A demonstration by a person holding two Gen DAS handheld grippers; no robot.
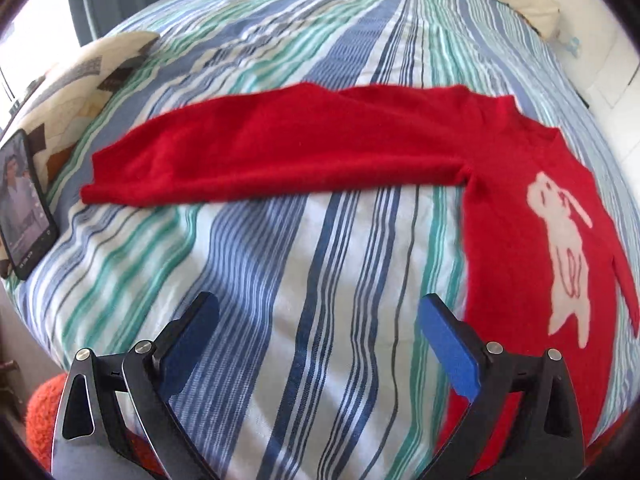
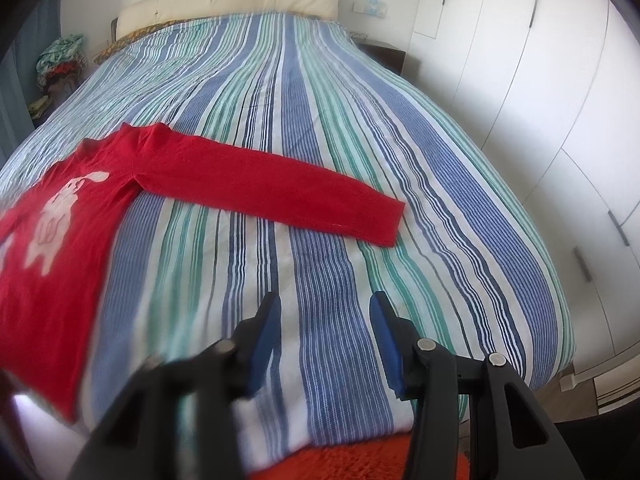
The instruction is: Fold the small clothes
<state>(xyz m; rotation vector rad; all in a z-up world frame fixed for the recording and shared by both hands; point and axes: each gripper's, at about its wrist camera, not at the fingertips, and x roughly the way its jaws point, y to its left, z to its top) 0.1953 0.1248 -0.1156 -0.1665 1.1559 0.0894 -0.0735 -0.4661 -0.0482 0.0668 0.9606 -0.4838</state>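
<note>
Red knit: a small red long-sleeved sweater (image 1: 500,184) with a pale rabbit figure (image 1: 560,256) on the chest lies flat and face up on the blue, green and white striped bed cover (image 1: 320,272), its hem toward the foot edge of the bed.
Sleeves: both are spread straight out sideways; one sleeve (image 1: 260,152) runs toward the bed's left edge, the other sleeve (image 2: 272,196) toward the right edge, cuff well short of it.
Left tool (image 1: 320,320): open, blue pads wide apart, nothing between them, hanging over bare cover just beside the sweater's side seam.
Right tool (image 2: 324,320): open, partly spread, empty, over bare cover near the foot edge, apart from the sweater.
Handling: judged light, soft and limp; it will sag and drag when lifted, and the fuzzy knit should grip the pads well, so slipping is unlikely.
Where to hold: probably each cuff end, pinching both layers, to carry the sleeve across the chest; then hem corners.
Progress: no fold is visible yet.
Nearby: a dark phone (image 1: 24,204) with a lit screen lies at the left edge.
</note>
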